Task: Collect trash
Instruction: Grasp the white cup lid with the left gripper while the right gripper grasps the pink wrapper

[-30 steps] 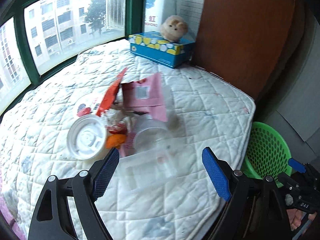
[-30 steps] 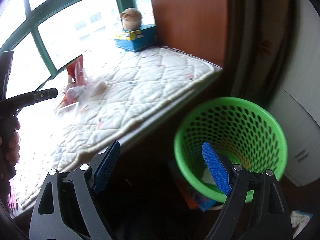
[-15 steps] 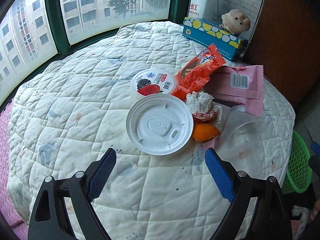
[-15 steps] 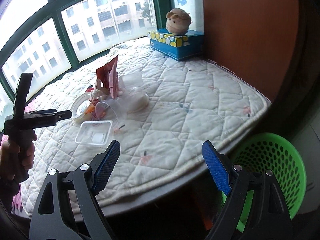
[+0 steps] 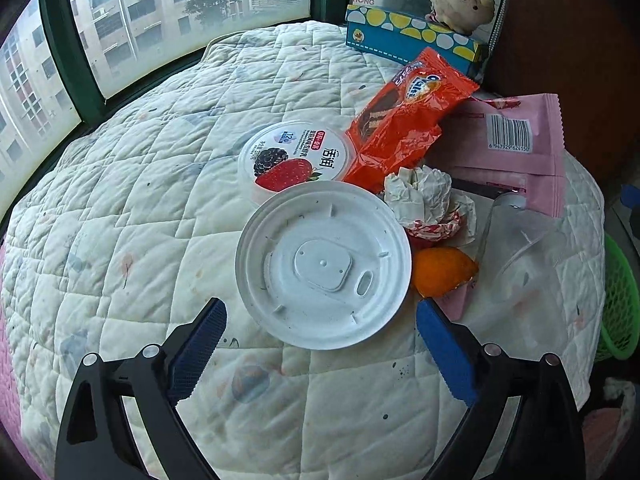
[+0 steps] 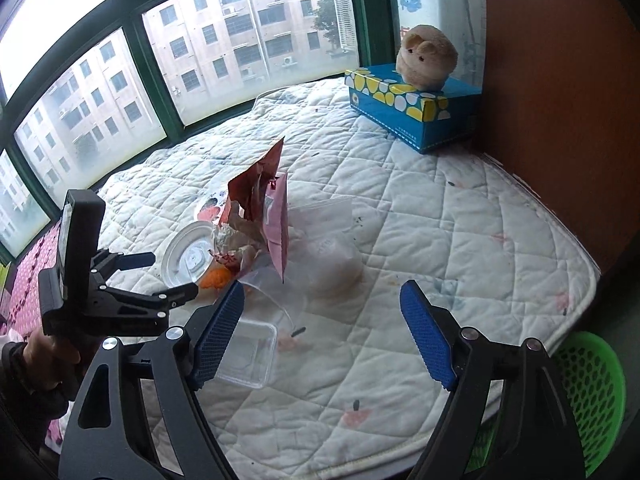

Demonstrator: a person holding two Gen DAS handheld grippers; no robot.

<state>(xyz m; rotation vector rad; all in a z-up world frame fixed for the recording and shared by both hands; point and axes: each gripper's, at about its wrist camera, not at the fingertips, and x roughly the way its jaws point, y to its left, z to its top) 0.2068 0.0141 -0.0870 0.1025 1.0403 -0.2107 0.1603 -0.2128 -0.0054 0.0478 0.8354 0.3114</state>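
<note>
1. Left wrist view: the white round lid (image 5: 323, 265) lies flat on the quilted mattress (image 5: 120, 208), just ahead of the left gripper (image 5: 320, 354) and centred between its jaws. Being round, it has no long axis; its rim faces the jaws evenly, so I judge no wrist roll is needed.
2. Behind the lid, touching or overlapping it, sit the yogurt cup (image 5: 294, 158), the orange wrapper (image 5: 404, 120), whose long axis runs up to the right, a crumpled paper wad (image 5: 424, 196) and an orange peel (image 5: 442, 270).
3. The left jaws have just been opening and stand wide, nothing between the pads.
4. The right gripper (image 6: 322, 334) has been narrowing a little but is wide and empty; the clear tray (image 6: 248, 354) lies just behind its left jaw.
5. The green basket (image 6: 592, 380) waits beside the mattress edge, nearer the right hand.
</note>
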